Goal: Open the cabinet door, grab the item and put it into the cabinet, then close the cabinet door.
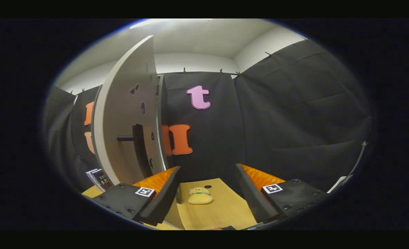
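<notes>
A small yellow plush toy (200,196) lies on the wooden table (221,211), between my two fingers and a little beyond their tips. My gripper (207,188) is open, with nothing held. To the left of the left finger stands a pale grey cabinet (161,117). Its door (124,117) is swung open toward me, so I look at its face and edge. A dark bar handle (138,148) sticks out from the door's lower part. The cabinet's inside is hidden behind the door.
A small dark box with a printed label (99,178) stands on the table left of the door's foot. Black cloth walls close the booth behind and to the right. A pale object (339,183) pokes in beyond the right finger.
</notes>
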`<move>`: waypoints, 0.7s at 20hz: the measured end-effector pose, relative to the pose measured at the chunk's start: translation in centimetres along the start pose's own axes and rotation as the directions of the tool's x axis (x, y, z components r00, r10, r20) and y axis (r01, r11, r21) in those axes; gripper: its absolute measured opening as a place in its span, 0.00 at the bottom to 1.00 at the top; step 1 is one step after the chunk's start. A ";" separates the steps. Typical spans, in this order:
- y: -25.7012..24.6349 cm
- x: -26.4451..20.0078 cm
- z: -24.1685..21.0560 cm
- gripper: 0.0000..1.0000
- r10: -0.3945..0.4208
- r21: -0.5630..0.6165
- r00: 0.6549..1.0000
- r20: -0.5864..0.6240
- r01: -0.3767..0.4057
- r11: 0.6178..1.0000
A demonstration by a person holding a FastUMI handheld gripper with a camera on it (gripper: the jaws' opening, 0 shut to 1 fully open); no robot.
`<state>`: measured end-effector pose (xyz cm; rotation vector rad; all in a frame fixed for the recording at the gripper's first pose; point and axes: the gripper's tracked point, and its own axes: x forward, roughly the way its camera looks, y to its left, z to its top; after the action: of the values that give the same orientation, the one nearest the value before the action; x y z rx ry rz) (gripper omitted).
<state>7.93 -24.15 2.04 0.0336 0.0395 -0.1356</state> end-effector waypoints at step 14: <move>7.0 -1.3 -0.7 0.96 0.068 -0.043 0.998 -0.013 -0.069 0.997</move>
<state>7.61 -17.03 1.62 -0.0076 0.0529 -0.0662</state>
